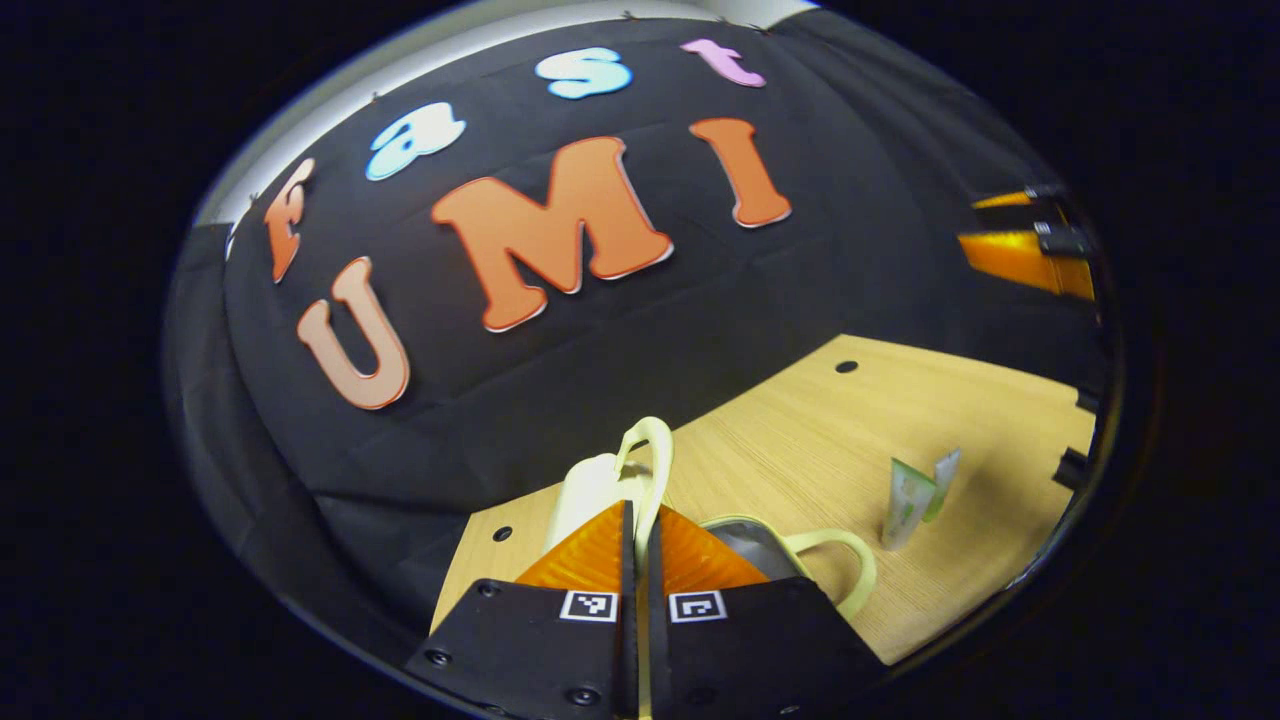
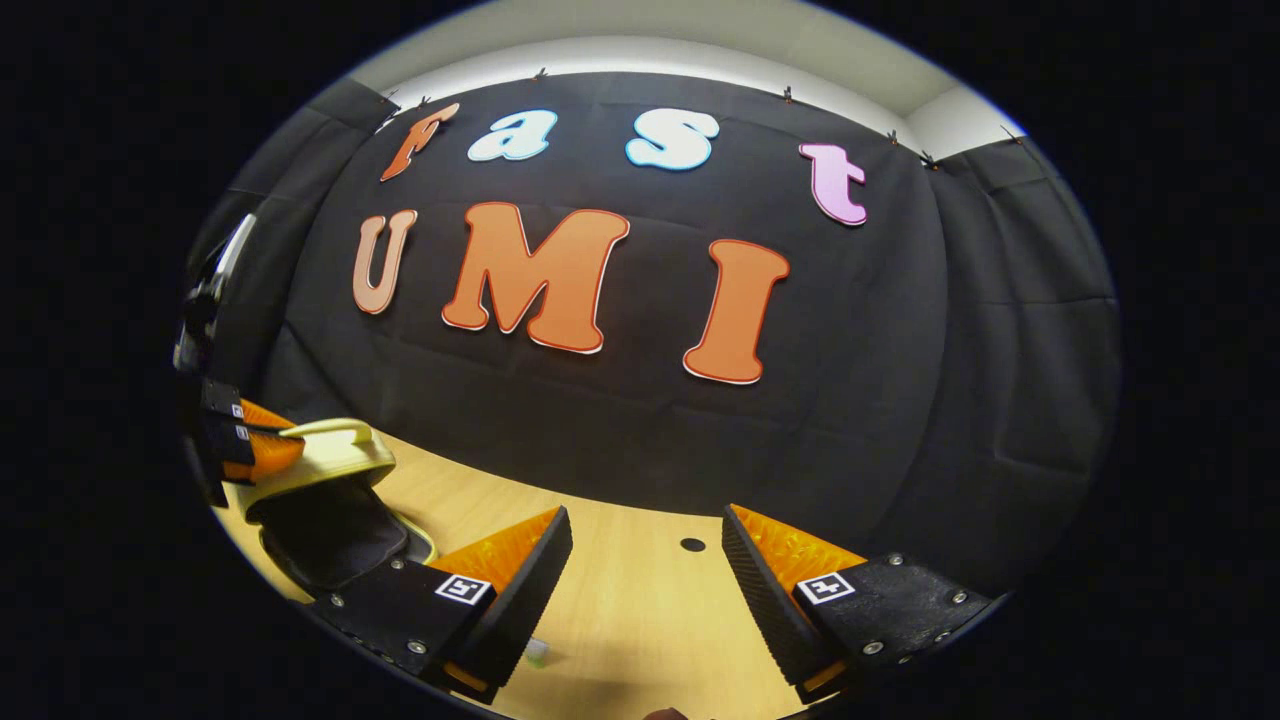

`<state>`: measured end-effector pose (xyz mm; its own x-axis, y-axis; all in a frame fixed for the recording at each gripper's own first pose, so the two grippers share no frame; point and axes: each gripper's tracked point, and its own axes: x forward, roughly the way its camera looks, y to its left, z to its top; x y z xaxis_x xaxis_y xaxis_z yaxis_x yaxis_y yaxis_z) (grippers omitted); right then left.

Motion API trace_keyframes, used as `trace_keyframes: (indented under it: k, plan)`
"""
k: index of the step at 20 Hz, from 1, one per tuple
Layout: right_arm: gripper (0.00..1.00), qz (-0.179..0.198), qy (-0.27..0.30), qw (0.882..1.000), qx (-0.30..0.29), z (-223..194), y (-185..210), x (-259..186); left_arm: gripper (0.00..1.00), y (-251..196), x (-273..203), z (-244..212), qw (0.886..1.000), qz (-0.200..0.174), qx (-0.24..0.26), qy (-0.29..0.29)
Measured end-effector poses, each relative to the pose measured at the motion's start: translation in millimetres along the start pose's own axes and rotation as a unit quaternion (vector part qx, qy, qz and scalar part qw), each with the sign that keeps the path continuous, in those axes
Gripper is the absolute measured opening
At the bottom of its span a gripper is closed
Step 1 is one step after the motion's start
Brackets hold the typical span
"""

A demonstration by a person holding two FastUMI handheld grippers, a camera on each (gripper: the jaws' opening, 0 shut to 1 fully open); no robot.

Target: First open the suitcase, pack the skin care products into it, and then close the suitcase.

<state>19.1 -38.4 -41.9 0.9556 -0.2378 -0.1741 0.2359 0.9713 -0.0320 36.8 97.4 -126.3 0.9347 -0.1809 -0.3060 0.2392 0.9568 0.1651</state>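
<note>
Opening step: left gripper (image 1: 640,545) clamps the small cream suitcase's (image 2: 330,500) lid handle (image 1: 650,450); right gripper (image 2: 645,560), wide apart and empty, must next fetch the green tubes (image 1: 915,495)

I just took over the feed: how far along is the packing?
Done: the suitcase stands open. In hand: the left gripper is shut on its lid's handle, holding it up; the right gripper is open and holds nothing. Left: the skin care tubes stand on the table, unpacked, then closing.

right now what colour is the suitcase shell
Pale cream-yellow suitcase shell, dark lining inside; clearest in the right gripper view.
</note>
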Motion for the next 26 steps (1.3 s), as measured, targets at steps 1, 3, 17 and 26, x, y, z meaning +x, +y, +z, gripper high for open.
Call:
trace_keyframes:
  k: [1, 3, 17, 26]
  plan:
    - [0.95, 0.003, 0.003, 1.0, 0.003, 2, 10, 3, 0.05, 25, 2, 2, 1.0, 0.012, -0.018, -0.001]
    - [0.95, 0.009, 0.008, 1.0, 0.007, 3, 29, 10, 0.05, 70, 1, 0, 0.999, 0.041, -0.03, -0.009]
    - [0.96, 0.021, 0.026, 0.999, -0.007, 14, 125, 36, 0.05, 304, 34, -166, 0.981, 0.164, -0.049, 0.096]
    - [0.96, -0.006, 0.056, 0.998, -0.015, -5, 130, 26, 0.18, 323, 72, -311, 0.947, 0.192, -0.149, 0.21]
